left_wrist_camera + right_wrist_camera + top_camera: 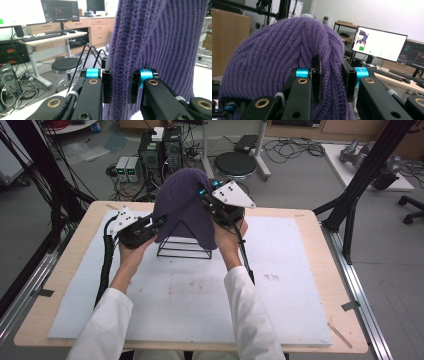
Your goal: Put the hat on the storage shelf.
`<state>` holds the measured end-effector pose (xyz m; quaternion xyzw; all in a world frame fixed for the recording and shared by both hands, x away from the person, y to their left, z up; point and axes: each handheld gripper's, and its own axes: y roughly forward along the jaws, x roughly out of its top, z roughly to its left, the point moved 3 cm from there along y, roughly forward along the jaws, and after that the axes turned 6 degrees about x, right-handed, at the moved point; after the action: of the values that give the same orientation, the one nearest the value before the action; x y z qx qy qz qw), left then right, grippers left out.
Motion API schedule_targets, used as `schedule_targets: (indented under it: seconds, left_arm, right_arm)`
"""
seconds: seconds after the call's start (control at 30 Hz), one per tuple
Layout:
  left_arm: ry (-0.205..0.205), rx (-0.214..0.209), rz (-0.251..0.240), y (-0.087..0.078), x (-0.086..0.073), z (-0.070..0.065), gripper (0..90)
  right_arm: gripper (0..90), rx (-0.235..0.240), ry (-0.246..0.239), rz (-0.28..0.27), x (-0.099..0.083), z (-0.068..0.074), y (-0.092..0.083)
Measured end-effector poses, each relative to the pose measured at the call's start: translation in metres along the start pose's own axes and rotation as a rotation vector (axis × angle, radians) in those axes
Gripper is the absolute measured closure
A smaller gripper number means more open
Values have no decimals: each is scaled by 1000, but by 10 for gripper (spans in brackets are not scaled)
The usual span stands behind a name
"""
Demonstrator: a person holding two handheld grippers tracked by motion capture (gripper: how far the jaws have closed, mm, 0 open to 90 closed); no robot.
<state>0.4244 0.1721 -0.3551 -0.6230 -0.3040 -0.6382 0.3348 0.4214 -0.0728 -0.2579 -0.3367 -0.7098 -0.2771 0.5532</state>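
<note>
The room is a lab with grey floor, many cables, and computer boxes (160,151) and a round black stool (235,164) standing behind the counter (310,250). The counter is a light wooden board with a white mat (200,305) on it. In the middle of the mat stands a black wire stand (184,247) shaped like a pyramid. A purple knitted hat (182,205) hangs over this stand and covers its top, while the base of the stand is free below the hat. The left tool (161,221) is clenched on the lower left edge of the hat; in the left gripper view the fabric is pressed between its two black jaws. The right tool (206,195) is grasping the hat higher, on the right side near the top, and in the right gripper view a fold of the knit sits between its jaws. Both hands come from white sleeves (250,320). In the gripper views, monitors (379,43) and a desk (50,37) are seen far behind.
</note>
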Motion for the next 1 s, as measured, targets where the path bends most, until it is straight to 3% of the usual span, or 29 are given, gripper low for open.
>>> schedule_targets:
  seconds: [0.4,0.63,0.87,1.0]
  left_arm:
    - [-15,26,59,-4,-31,11,795]
    - [32,20,134,2,-43,9,792]
    - [68,45,211,6,-53,11,788]
    - [49,37,242,7,-59,14,788]
  right_arm:
    - [754,13,-74,97,-18,19,17]
    - [751,-13,-81,130,-35,23,20]
    - [738,6,-77,170,-50,23,23]
    - [737,0,-91,201,-55,26,24]
